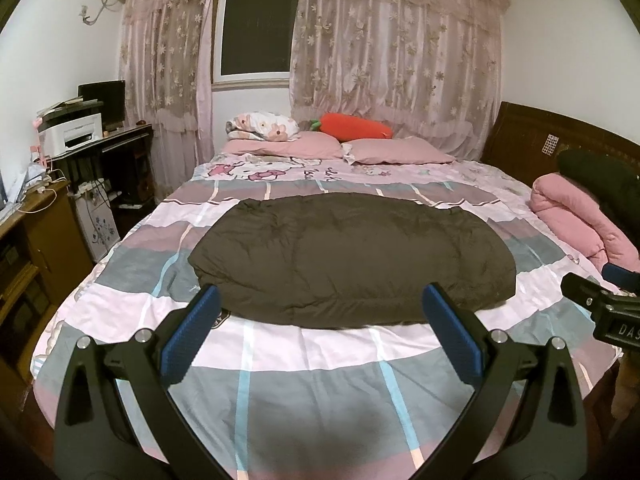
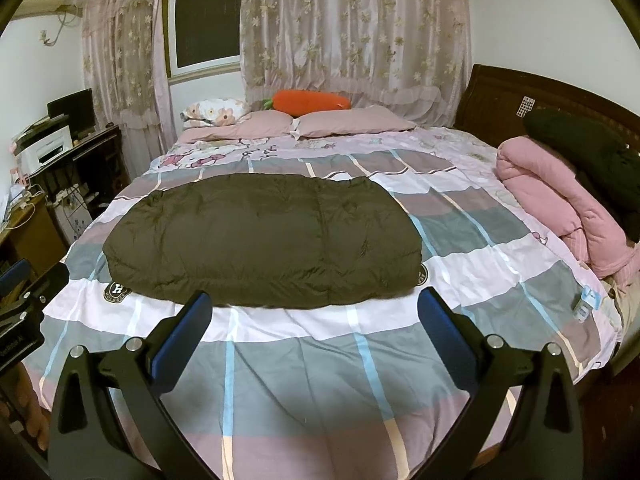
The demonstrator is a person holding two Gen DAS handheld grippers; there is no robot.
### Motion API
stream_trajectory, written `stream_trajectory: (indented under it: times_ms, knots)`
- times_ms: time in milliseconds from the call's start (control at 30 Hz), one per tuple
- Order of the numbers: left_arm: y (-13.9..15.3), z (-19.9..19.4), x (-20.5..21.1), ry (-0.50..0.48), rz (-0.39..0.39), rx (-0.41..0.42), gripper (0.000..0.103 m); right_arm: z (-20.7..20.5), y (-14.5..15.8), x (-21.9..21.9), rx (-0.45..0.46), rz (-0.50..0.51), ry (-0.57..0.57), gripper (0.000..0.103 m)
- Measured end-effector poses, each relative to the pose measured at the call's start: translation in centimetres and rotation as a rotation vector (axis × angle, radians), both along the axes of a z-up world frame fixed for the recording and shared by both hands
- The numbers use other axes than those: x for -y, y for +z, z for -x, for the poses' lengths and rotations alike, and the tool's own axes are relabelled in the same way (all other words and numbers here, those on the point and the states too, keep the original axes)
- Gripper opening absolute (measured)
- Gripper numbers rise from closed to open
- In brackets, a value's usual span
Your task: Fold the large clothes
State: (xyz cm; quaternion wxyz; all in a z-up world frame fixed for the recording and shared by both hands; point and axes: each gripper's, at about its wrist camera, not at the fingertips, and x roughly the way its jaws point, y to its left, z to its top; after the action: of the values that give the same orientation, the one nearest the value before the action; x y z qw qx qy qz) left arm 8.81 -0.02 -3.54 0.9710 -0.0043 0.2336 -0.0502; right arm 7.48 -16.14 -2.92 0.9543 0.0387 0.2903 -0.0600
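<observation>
On the checked bedspread (image 1: 312,364), a dark brown padded garment (image 1: 348,256) folded flat mid-bed, left gripper (image 1: 320,304) and right gripper (image 2: 316,312) both above the near edge, jaws spread wide, empty, 2 pink pillows (image 2: 316,122) and carrot plush (image 2: 310,102) beyond.

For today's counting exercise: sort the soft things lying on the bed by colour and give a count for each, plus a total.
Dark brown: 1, the folded coat
Pink: 3, two pillows and a rolled quilt
Floral white: 1, a pillow
Orange: 1, a carrot toy
Black: 1, a garment on the quilt
Total: 7
</observation>
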Motion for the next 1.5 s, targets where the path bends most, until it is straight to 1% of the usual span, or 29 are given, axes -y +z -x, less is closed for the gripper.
stream_trajectory:
  times_ms: [300,433,700,933,1100,1333,1500]
  knots:
    - [-0.2,0.0,-0.1,-0.006,0.007,-0.004,0.101,0.3,-0.3,0.6,-0.003,0.006,0.01,0.102]
    - [-0.6,0.1,0.3,0.0,-0.011,-0.009,0.101,0.2,-0.3,0.8,-0.005,0.005,0.014,0.102]
    - [-0.9,0.1,0.5,0.002,-0.008,-0.009,0.101,0.2,-0.6,0.9,-0.013,0.009,0.019,0.102]
    - [-1.1,-0.1,0.5,0.008,0.012,-0.021,0.101,0.3,-1.1,1.2,-0.024,0.008,0.028,0.102]
    - [-1.1,0.0,0.6,0.008,0.002,-0.016,0.101,0.6,-1.3,1.4,-0.01,0.014,0.028,0.102]
    - [-1.2,0.0,0.7,0.014,-0.007,-0.014,0.101,0.4,-1.6,1.5,-0.021,0.017,0.029,0.102]
    - [-1.3,0.1,0.7,0.014,0.001,-0.02,0.101,0.1,-1.4,1.9,-0.029,0.024,0.029,0.102]
